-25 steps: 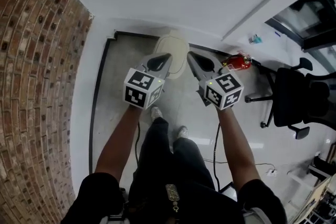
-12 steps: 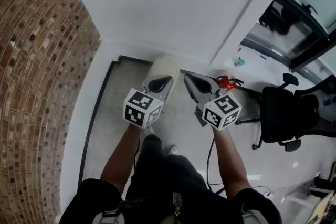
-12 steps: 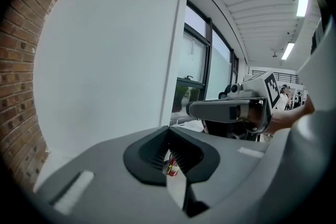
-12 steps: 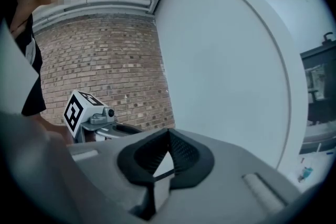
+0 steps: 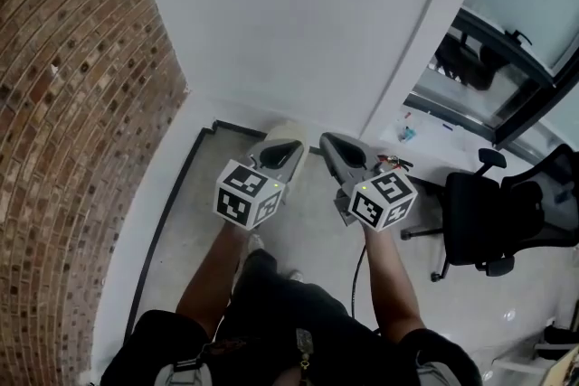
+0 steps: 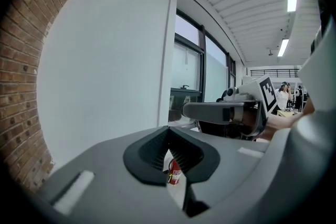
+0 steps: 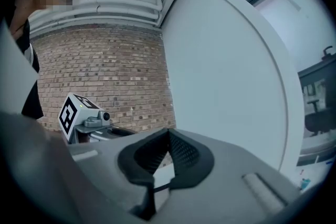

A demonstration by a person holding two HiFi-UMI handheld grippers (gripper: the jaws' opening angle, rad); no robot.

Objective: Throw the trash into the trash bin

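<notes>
The beige trash bin [image 5: 291, 130] stands on the floor against the white wall, mostly hidden behind my left gripper's tip. My left gripper [image 5: 288, 146] is held up in front of me, shut with nothing between its pads [image 6: 169, 132]. Beside it my right gripper [image 5: 327, 141] is at the same height, and its jaws also meet at the tips with nothing in them [image 7: 169, 131]. Each gripper shows in the other's view: the right gripper [image 6: 220, 110] and the left gripper [image 7: 84, 115]. No trash is in sight in any view.
A brick wall [image 5: 63, 131] runs along the left and a white wall [image 5: 289, 23] lies ahead. A red fire extinguisher [image 5: 394, 162] stands right of the bin, also seen as the fire extinguisher [image 6: 174, 171]. A black office chair [image 5: 475, 226] is at the right.
Both grippers have risen together, still shut. The head view has tilted up, so the bin has slid from plain sight above the grippers to behind the left gripper's tip.
</notes>
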